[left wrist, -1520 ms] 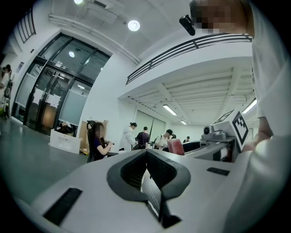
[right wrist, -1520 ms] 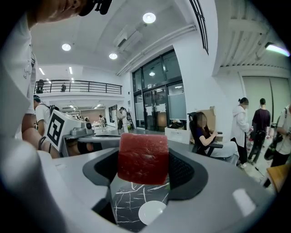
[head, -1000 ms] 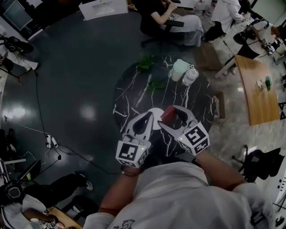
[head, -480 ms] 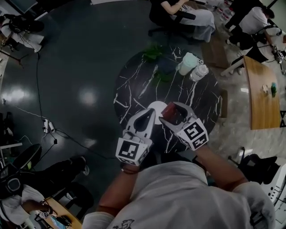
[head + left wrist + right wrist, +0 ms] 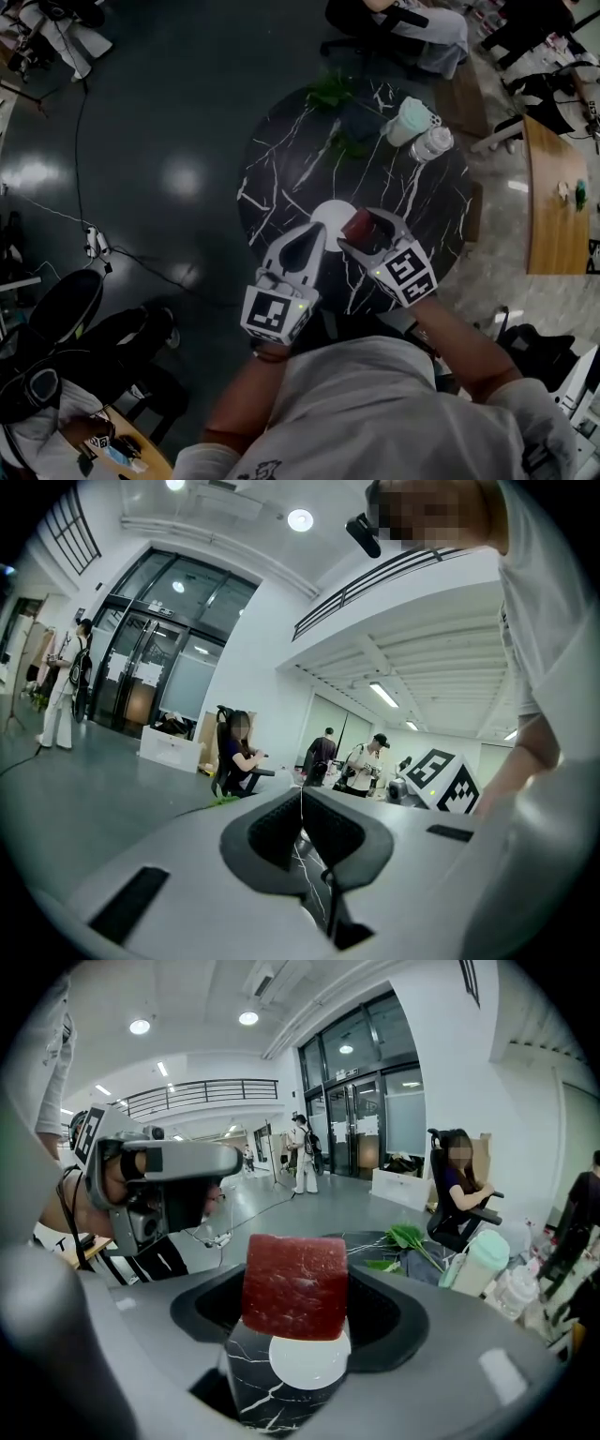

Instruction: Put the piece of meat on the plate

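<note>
The right claw (image 5: 364, 230) is squeezing the red meat (image 5: 295, 1286) up in the air, the white plate (image 5: 326, 216) sits on the desk (image 5: 281, 178) just at its 9 o'clock, and the left claw (image 5: 312, 239) is pinched closed on nothing.

No legible text, brand, number or sign in any view. On left hand-held gripper (image 5: 317, 234) and right hand-held gripper (image 5: 357, 227), each marker cube (image 5: 275, 315) shows black-and-white squares only. Below left cube, shirt print (image 5: 255, 469) cut off, unreadable.
</note>
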